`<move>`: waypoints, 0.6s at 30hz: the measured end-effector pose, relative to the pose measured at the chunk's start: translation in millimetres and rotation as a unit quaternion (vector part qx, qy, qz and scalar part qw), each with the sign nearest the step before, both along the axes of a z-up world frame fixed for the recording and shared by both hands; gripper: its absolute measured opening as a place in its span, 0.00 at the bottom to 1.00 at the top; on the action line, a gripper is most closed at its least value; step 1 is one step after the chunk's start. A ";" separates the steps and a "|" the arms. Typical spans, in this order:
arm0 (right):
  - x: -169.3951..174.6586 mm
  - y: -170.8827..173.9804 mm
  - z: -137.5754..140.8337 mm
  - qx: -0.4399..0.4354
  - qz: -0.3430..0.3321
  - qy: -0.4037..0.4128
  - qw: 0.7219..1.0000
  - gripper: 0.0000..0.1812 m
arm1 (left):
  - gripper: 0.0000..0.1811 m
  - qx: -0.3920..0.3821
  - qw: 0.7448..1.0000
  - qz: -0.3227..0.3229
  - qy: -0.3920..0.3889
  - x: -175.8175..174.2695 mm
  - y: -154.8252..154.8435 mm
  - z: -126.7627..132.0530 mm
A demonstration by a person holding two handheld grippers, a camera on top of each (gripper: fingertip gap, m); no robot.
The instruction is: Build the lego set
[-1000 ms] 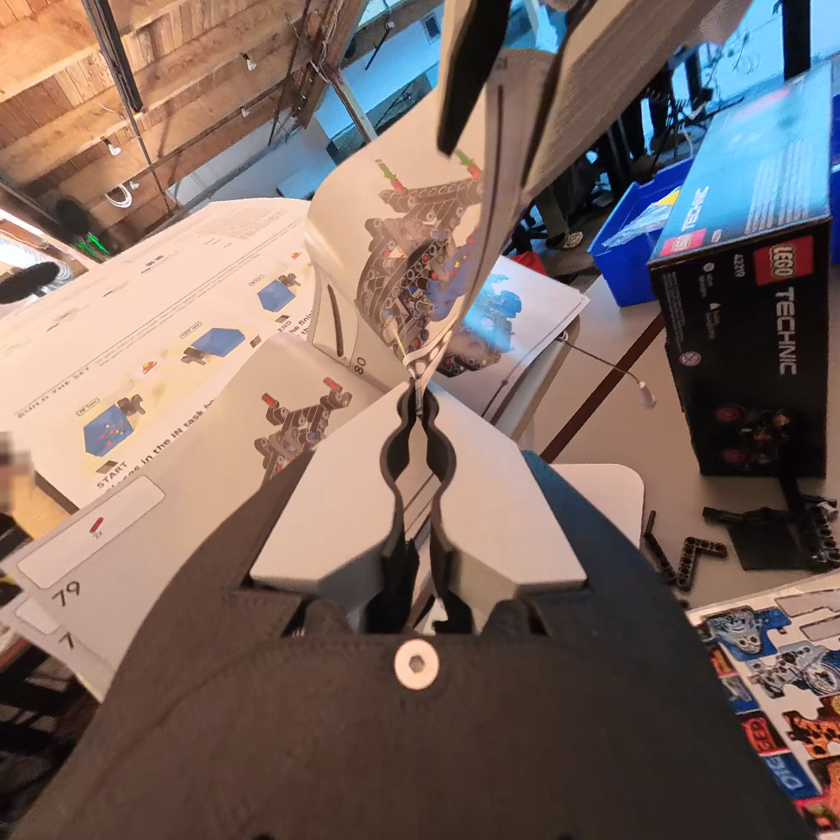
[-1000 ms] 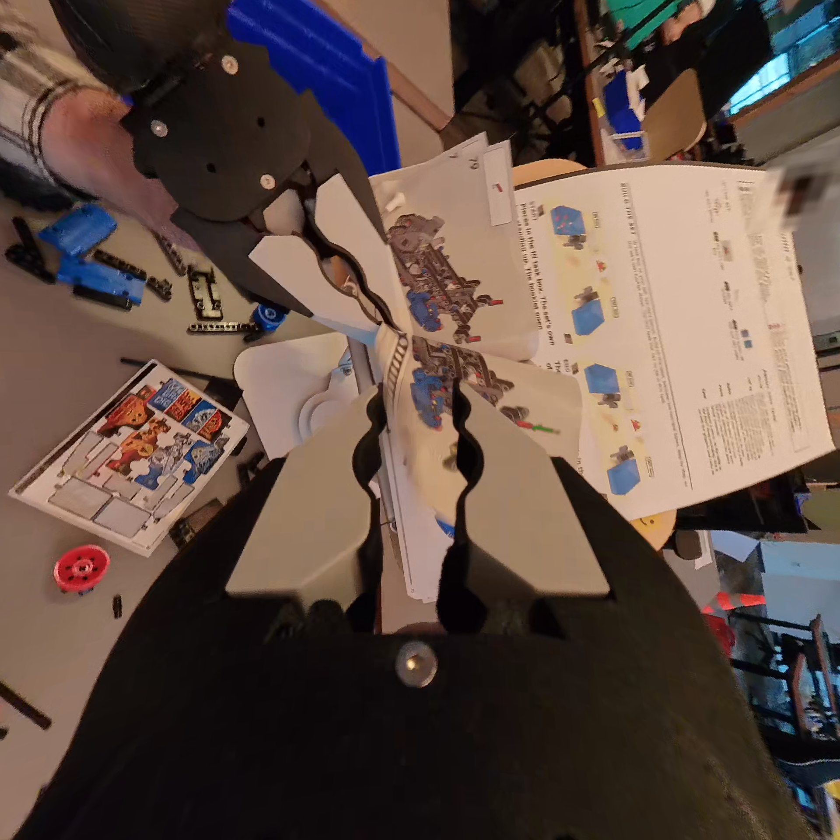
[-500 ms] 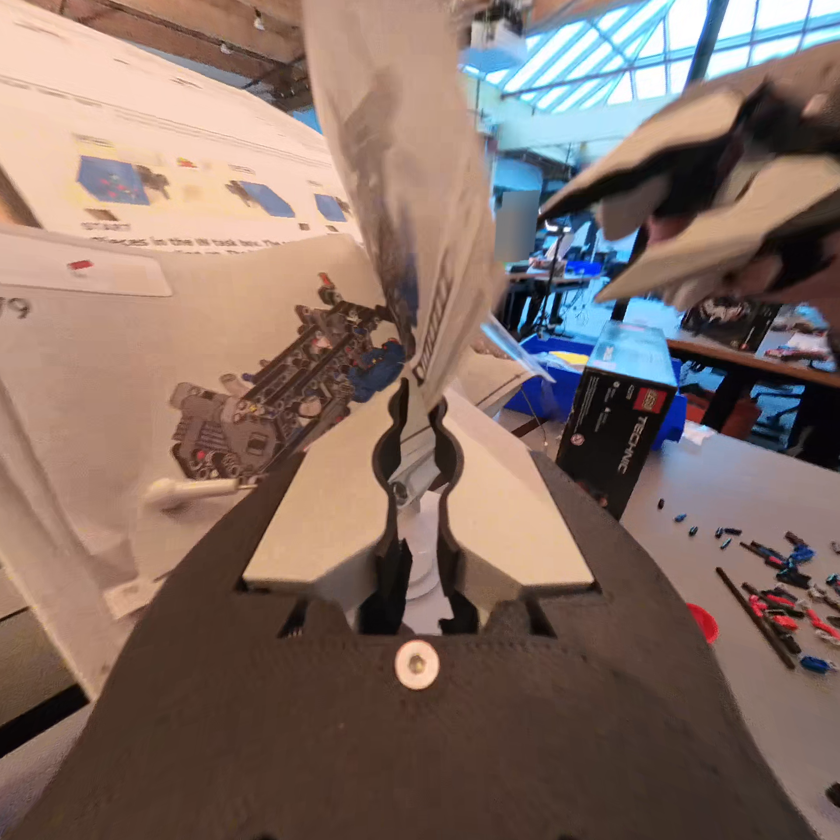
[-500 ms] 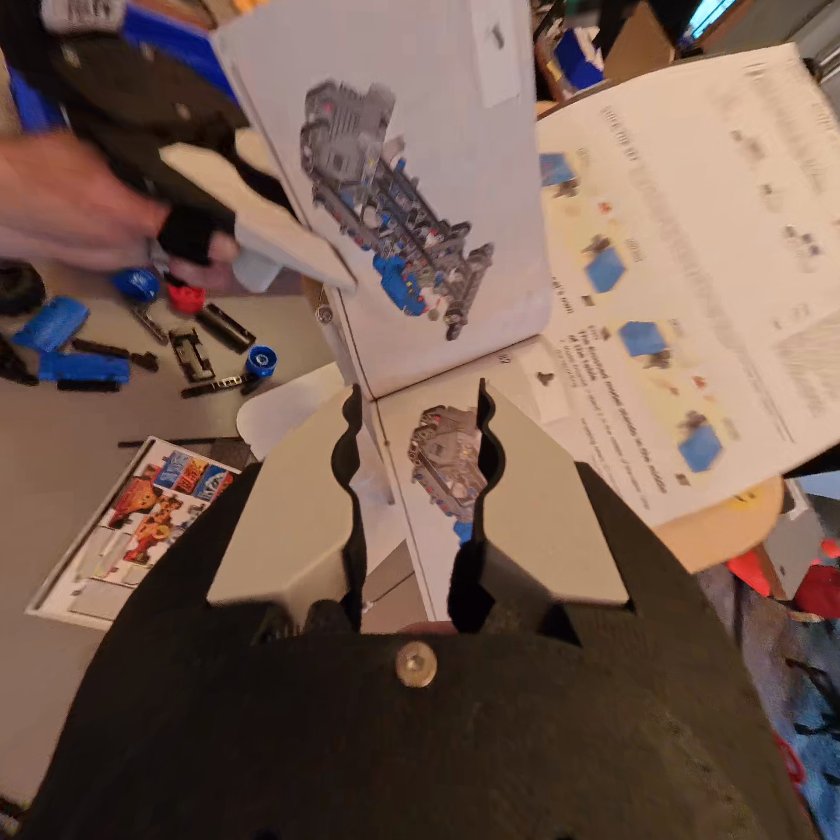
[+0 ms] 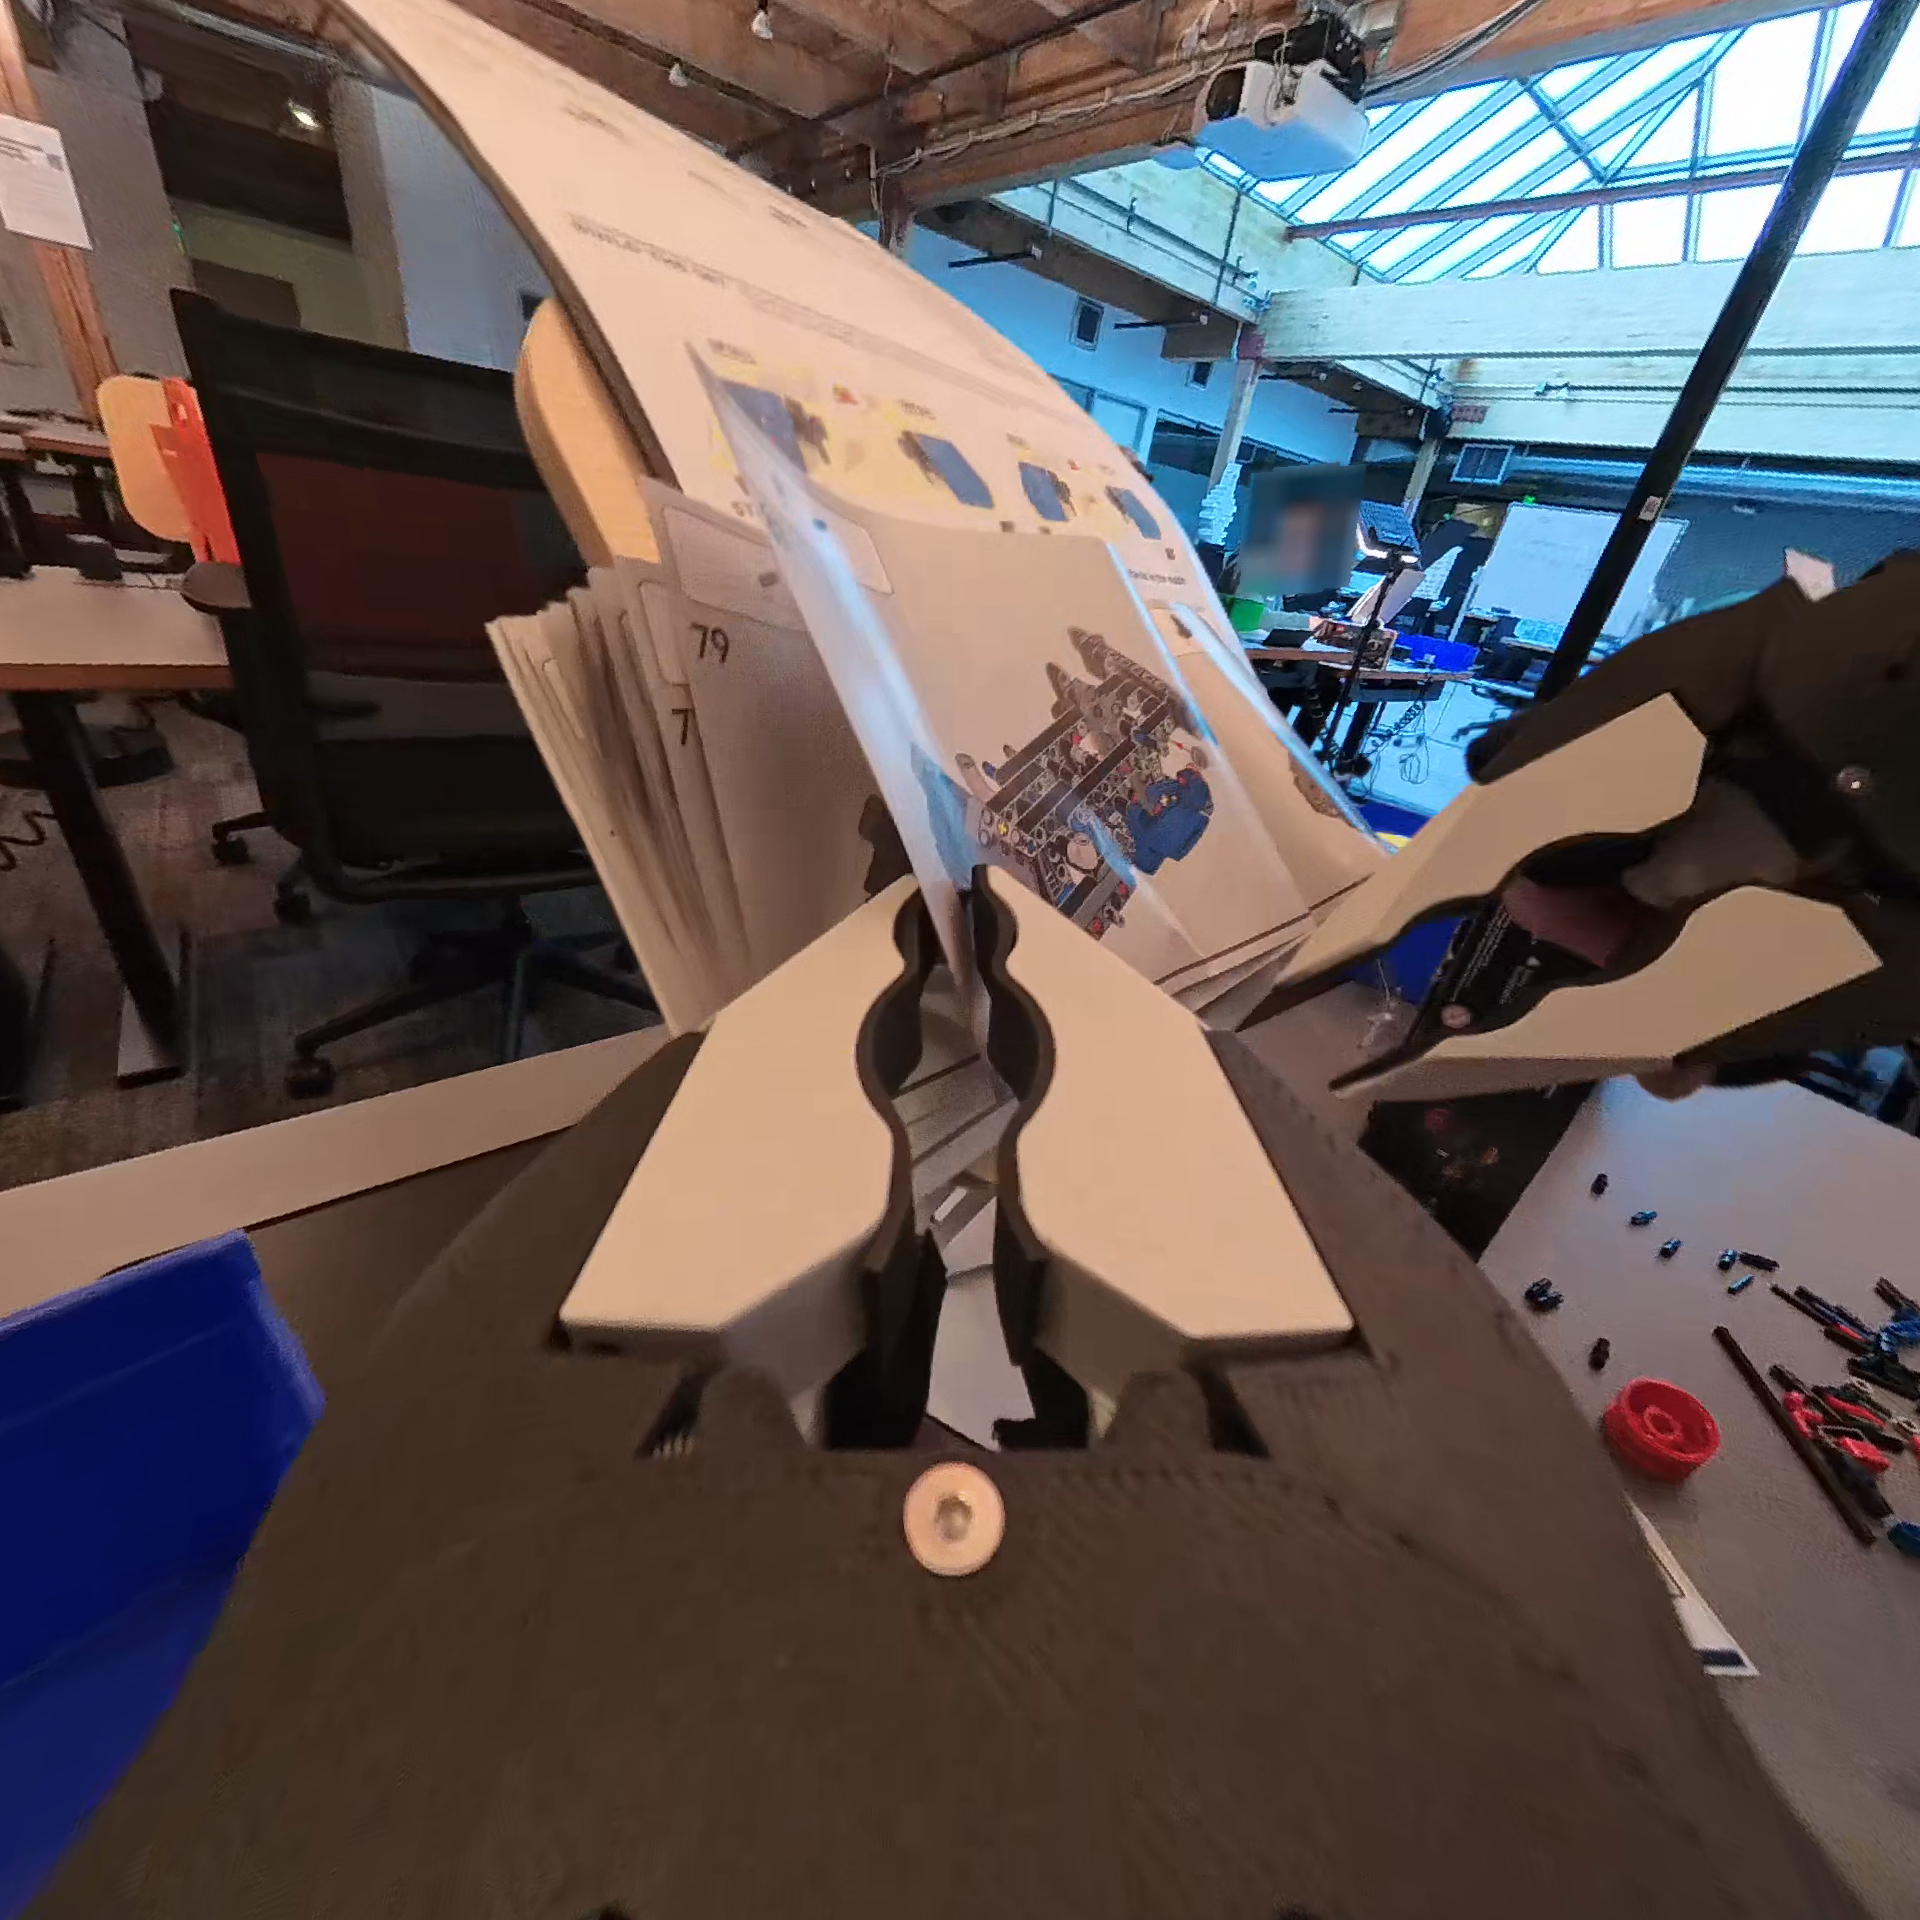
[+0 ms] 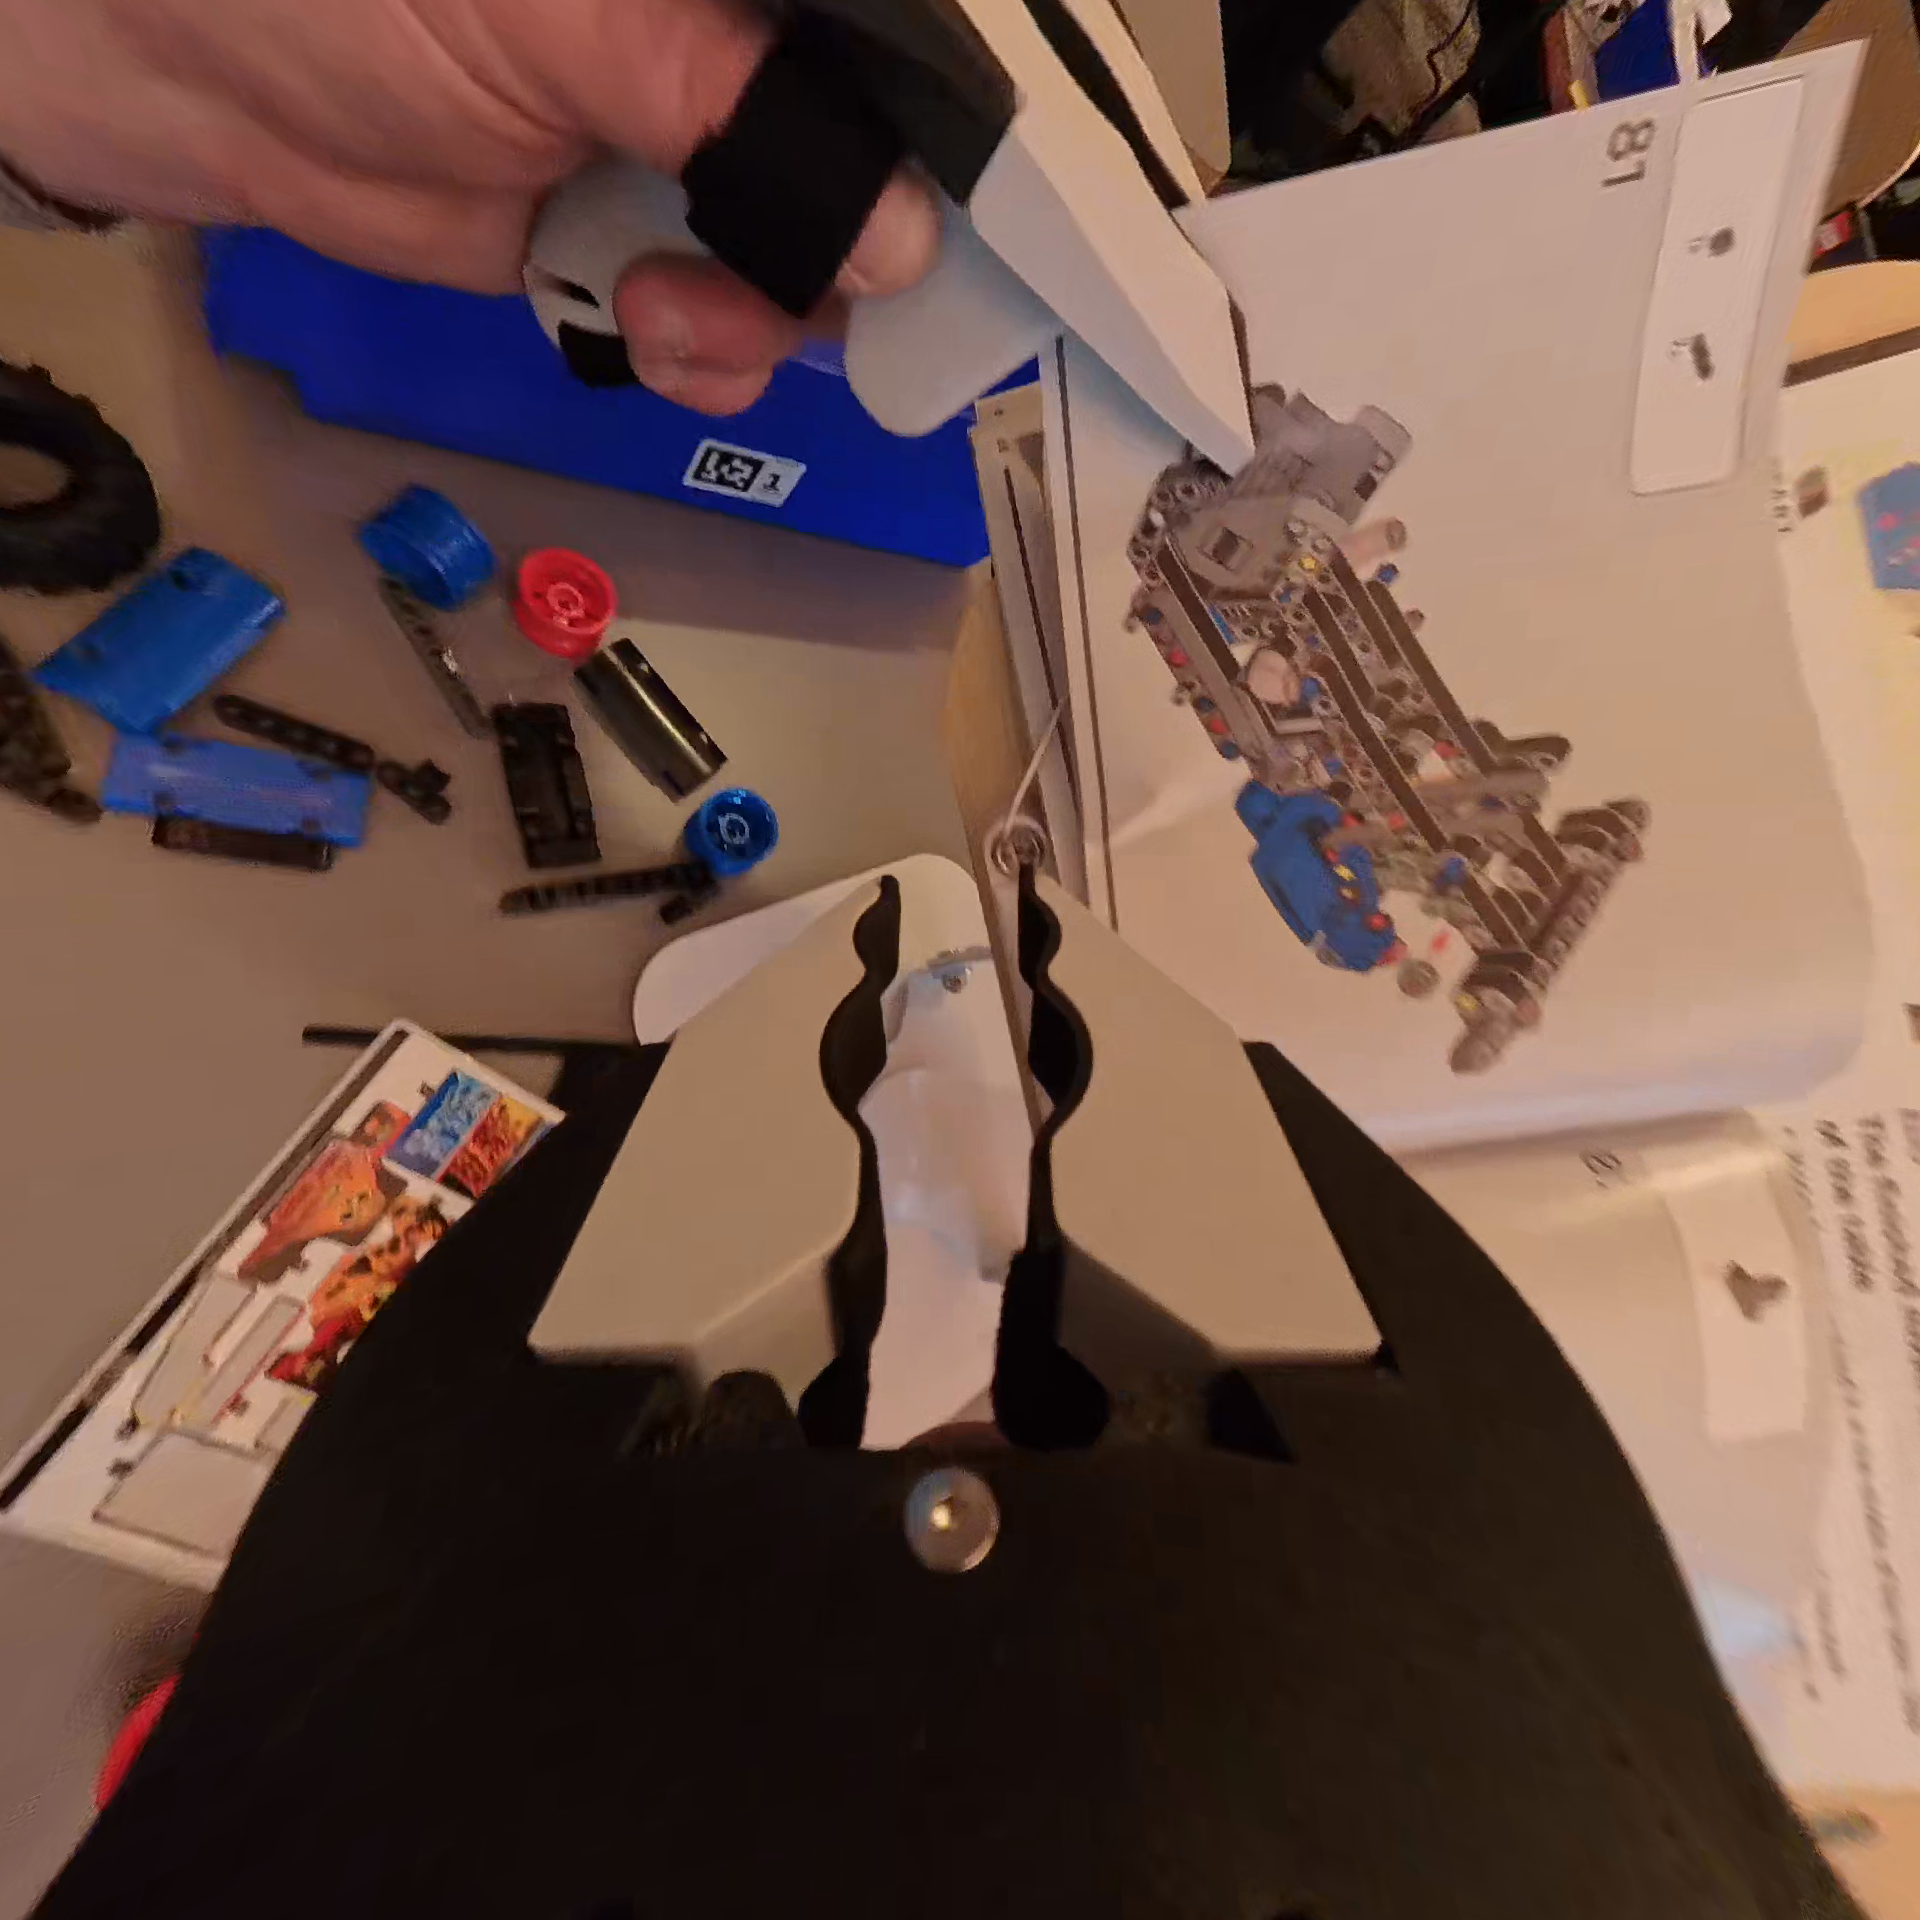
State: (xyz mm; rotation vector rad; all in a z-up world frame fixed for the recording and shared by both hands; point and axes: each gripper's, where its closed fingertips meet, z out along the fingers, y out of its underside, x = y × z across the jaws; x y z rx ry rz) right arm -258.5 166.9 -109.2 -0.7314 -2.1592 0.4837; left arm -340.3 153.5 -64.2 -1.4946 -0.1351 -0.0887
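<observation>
The instruction booklet (image 5: 1091, 727) stands open on a stand, showing a picture of a grey, black and blue model; it also shows in the right wrist view (image 6: 1455, 675). My left gripper (image 5: 951, 899) is shut on the edge of one blurred, half-turned page. In the right wrist view it comes in from the top (image 6: 1221, 442), held by a hand, with its tip on that page. My right gripper (image 6: 956, 894) is open and empty, just in front of the booklet's spine. It shows open at the right of the left wrist view (image 5: 1309, 1039).
Loose parts lie on the table: a red hub (image 6: 564, 603), blue hubs (image 6: 730, 831), black beams, blue panels (image 6: 156, 649) and a tyre (image 6: 62, 499). A blue bin (image 6: 468, 395) stands behind them. A sticker sheet (image 6: 312, 1226) lies front left. A large printed sheet (image 5: 831, 312) curves behind the booklet. My right fingertips sit around 10 cm from my left ones. About 20 cm separates my right fingertips from the red hub (image 6: 564, 603).
My left gripper has carried the page over towards the left. My right gripper has come off the page, opened wider and now sits low by the spine.
</observation>
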 end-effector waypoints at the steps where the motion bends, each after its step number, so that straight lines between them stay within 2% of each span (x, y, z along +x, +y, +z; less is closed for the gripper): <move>1: -5.5 -4.0 -4.2 -0.007 -0.002 -0.001 1.000 0.12 | 0.01 -0.002 1.000 0.001 0.001 -1.3 1.2 -1.7; 6: -37.8 -11.4 -6.6 -0.021 -0.037 0.036 0.998 0.12 | 0.00 -0.026 0.999 0.015 0.038 -5.1 6.3 -8.2; 9: -47.9 -11.2 -11.6 -0.026 -0.050 0.027 0.998 0.10 | 0.00 -0.035 0.999 0.016 0.031 -7.1 8.8 -10.3; 12: -49.6 -12.4 -14.5 -0.014 -0.033 0.026 0.999 0.00 | 0.00 -0.040 0.998 0.026 0.035 -10.1 9.6 -11.5; 18: -46.2 -15.9 -18.7 -0.004 0.011 0.036 0.999 0.00 | 0.00 -0.044 0.998 0.029 0.034 -13.7 9.9 -13.7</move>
